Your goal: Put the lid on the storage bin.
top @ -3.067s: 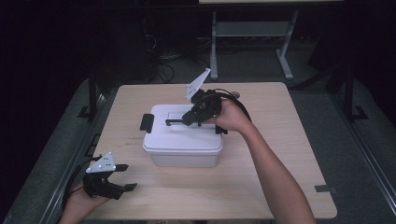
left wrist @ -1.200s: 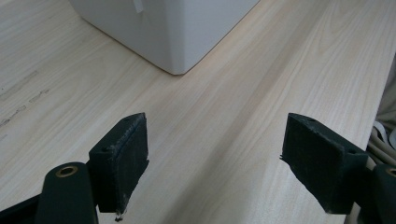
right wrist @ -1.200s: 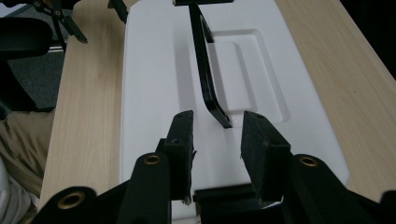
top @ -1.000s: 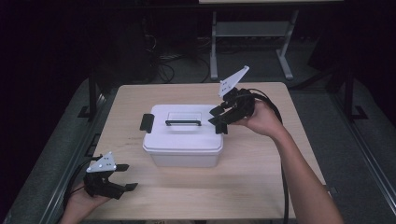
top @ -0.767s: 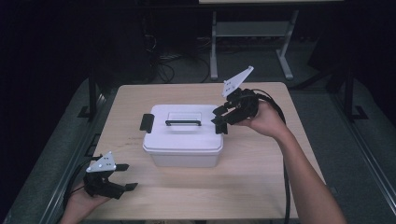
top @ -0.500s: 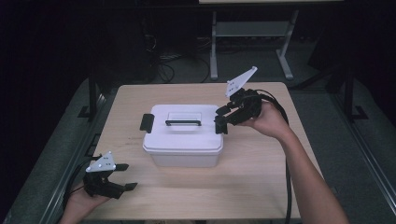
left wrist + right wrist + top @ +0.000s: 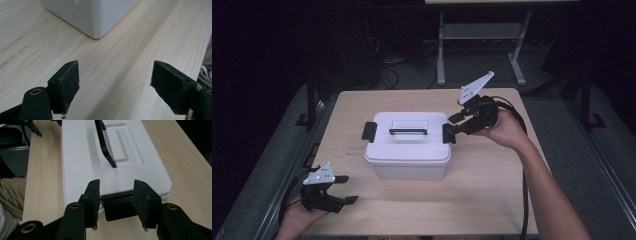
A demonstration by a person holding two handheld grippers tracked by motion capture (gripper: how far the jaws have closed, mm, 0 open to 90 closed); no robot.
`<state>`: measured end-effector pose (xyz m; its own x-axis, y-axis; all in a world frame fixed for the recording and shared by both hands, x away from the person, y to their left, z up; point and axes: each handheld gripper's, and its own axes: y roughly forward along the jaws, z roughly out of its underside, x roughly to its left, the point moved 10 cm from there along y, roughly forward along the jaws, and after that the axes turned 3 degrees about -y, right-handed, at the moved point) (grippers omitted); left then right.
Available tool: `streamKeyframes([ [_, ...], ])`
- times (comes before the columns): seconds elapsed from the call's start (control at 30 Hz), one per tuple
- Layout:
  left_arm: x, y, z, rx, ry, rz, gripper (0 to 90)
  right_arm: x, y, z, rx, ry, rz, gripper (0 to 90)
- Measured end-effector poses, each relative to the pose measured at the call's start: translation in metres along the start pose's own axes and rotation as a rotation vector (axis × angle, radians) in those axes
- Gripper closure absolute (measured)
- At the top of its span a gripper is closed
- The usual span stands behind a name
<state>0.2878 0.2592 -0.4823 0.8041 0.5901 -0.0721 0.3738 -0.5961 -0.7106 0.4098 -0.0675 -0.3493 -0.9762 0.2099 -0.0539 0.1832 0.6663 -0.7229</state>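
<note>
2 black claws (image 7: pixel 341 189) (image 7: pixel 454 126), grey 3-cornered plates, brass-ringed screw holes, trailing black cables

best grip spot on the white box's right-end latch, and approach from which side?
Probably the latch's free lower edge, approached from the box's right end. The black flap hangs flat against that end wall below the lid rim, so pads on its two side edges suit it. The right gripper is already lined up there, jaws just opening and straddling the flap; whether they touch it is unclear.
</note>
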Motion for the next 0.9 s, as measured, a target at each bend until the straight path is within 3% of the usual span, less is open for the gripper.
streamKeyframes([
  [0.9,0.0,0.002,0.001,0.007,-0.008,-0.003,21.8,0.002,-0.012,0.039,0.003,0.073,0.031,53.8],
])
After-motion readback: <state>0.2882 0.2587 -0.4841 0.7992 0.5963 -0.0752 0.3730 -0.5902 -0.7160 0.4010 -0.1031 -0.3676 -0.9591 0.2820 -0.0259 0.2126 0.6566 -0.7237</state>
